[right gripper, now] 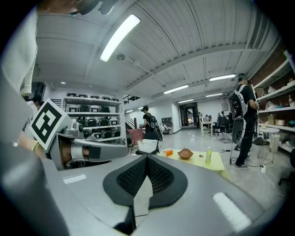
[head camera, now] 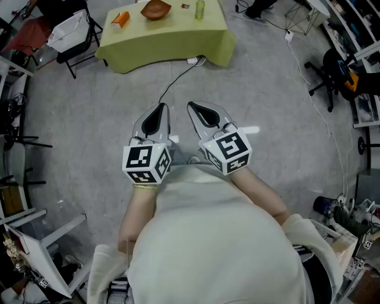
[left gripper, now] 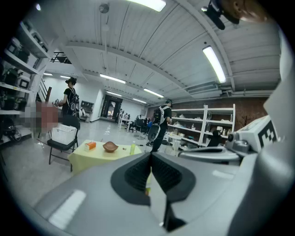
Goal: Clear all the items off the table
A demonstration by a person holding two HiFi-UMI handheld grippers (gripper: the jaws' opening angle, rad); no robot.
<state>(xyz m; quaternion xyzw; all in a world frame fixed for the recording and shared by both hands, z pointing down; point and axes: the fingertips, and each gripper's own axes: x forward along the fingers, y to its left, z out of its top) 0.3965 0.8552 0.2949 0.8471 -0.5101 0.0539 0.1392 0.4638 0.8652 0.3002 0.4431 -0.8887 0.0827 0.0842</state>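
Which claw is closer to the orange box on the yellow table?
Left, by a little. The left claw is far short of the orange box, which sits at the table's left end. The right claw is beside the left one, further right.

Qty: table (head camera: 169, 43) x1, orange box (head camera: 120, 19) x1, wood bowl (head camera: 155, 9) x1, green bottle (head camera: 199, 9) x1, basket (head camera: 66, 31) x1.

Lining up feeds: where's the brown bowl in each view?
Head view: brown bowl at the top edge, left of centre, on the yellow-green table.
Left gripper view: brown bowl left of centre, just below mid-height.
Right gripper view: brown bowl right of centre, just below mid-height.
Shared landmark: orange box on its left, green bottle on its right, in all three.
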